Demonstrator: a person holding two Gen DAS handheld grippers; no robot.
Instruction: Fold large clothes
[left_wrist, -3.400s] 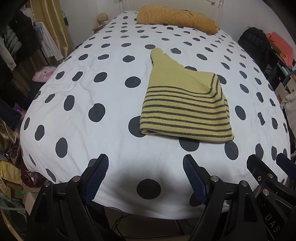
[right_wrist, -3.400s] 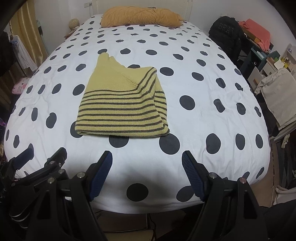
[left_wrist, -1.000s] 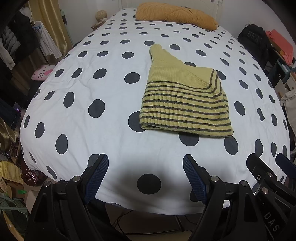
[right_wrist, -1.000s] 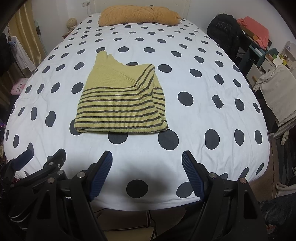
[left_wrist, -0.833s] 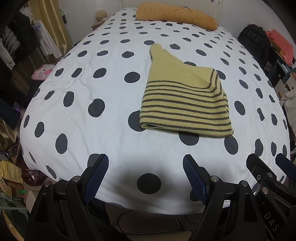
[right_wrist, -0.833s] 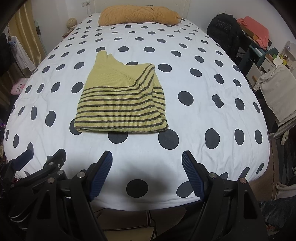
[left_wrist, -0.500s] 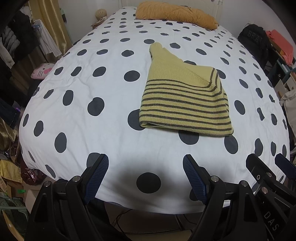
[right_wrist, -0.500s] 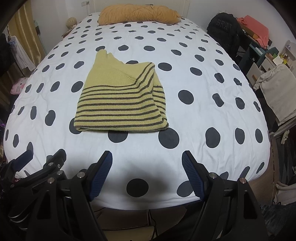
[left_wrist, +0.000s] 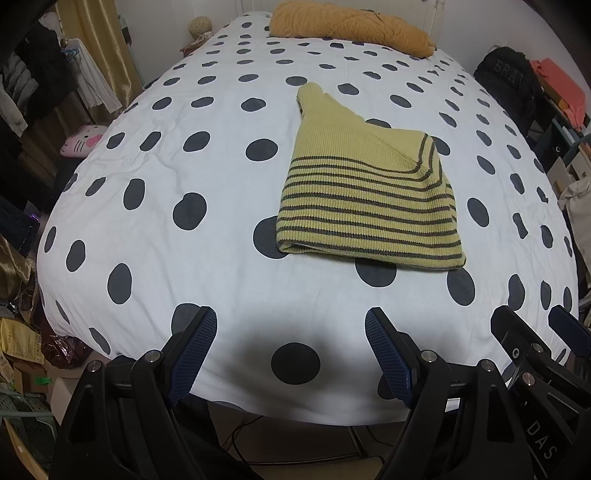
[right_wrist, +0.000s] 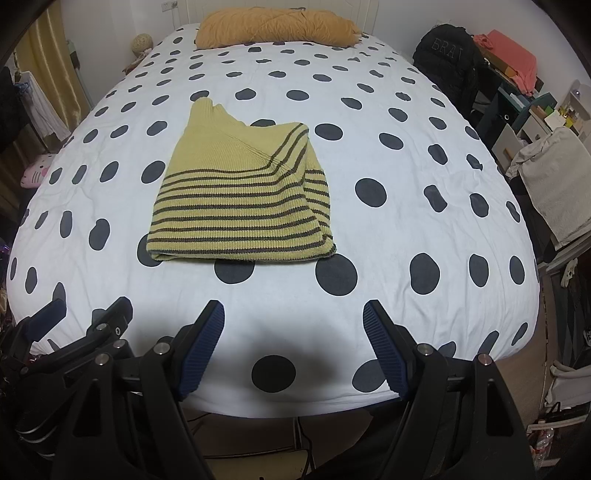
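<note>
A yellow knit sweater with dark stripes (left_wrist: 365, 195) lies folded into a compact wedge on the white polka-dot bed (left_wrist: 221, 177); it also shows in the right wrist view (right_wrist: 240, 199). My left gripper (left_wrist: 291, 354) is open and empty, held over the bed's near edge, well short of the sweater. My right gripper (right_wrist: 293, 345) is open and empty, also at the near edge. The right gripper shows at the left wrist view's lower right (left_wrist: 535, 354), and the left gripper at the right wrist view's lower left (right_wrist: 77, 325).
An orange pillow (left_wrist: 351, 24) lies at the head of the bed. A black backpack (right_wrist: 448, 55) and cluttered shelves (right_wrist: 524, 99) stand to the right. Hanging clothes (left_wrist: 44, 88) and a pink cat plush (left_wrist: 83, 140) are on the left.
Both grippers have drifted very slightly; the sweater has not moved and both stay open and empty.
</note>
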